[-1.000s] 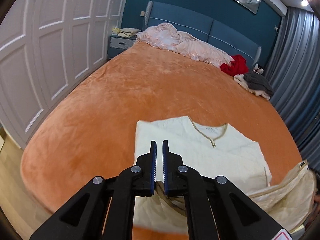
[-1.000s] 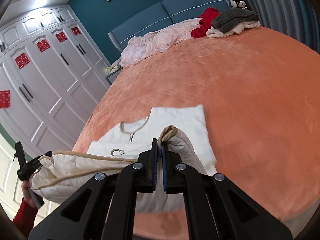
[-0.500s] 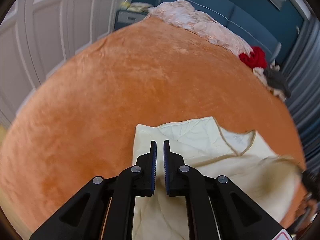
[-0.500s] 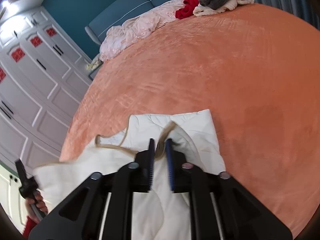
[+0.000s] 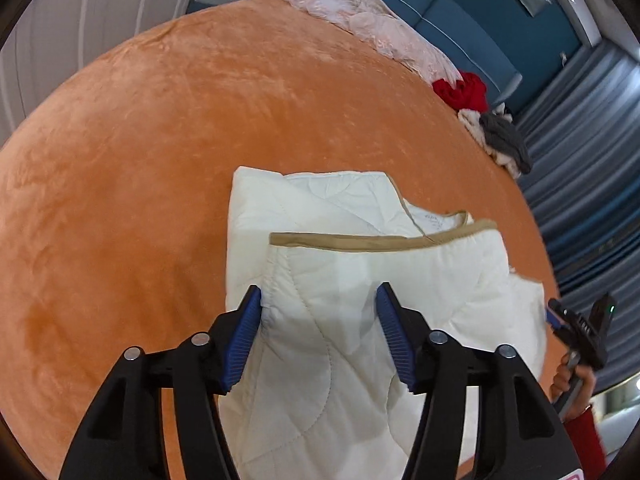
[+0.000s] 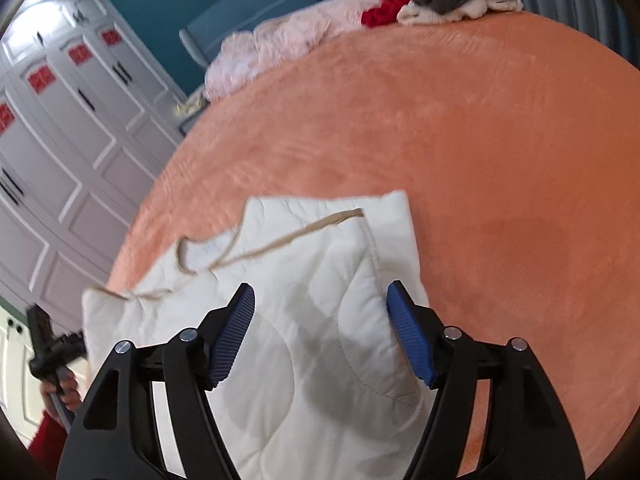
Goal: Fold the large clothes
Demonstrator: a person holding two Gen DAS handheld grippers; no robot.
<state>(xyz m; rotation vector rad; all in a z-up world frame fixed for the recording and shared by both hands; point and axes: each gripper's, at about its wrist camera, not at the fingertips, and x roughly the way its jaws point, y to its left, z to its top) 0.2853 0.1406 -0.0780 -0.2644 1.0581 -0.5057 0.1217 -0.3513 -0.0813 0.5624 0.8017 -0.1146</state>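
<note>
A cream quilted garment point(image 5: 340, 280) with tan trim lies folded over on the orange bed cover point(image 5: 140, 140); its tan hem runs across the upper layer. My left gripper point(image 5: 318, 304) is open just above the folded layer and holds nothing. In the right wrist view the same garment point(image 6: 320, 300) lies below my right gripper point(image 6: 320, 300), which is also open and empty. The right gripper also shows at the right edge of the left wrist view point(image 5: 576, 328), and the left one at the left edge of the right wrist view point(image 6: 44, 344).
Pink bedding point(image 5: 360, 12), a red garment point(image 5: 460, 90) and a grey and cream pile point(image 5: 504, 140) lie at the head of the bed. White wardrobe doors point(image 6: 60, 140) stand on the left, blue curtains point(image 5: 592, 160) on the right. The bed's near edge is close below.
Both grippers carried the garment's lower edge forward over its upper part, laid it down, and opened, letting the fabric go.
</note>
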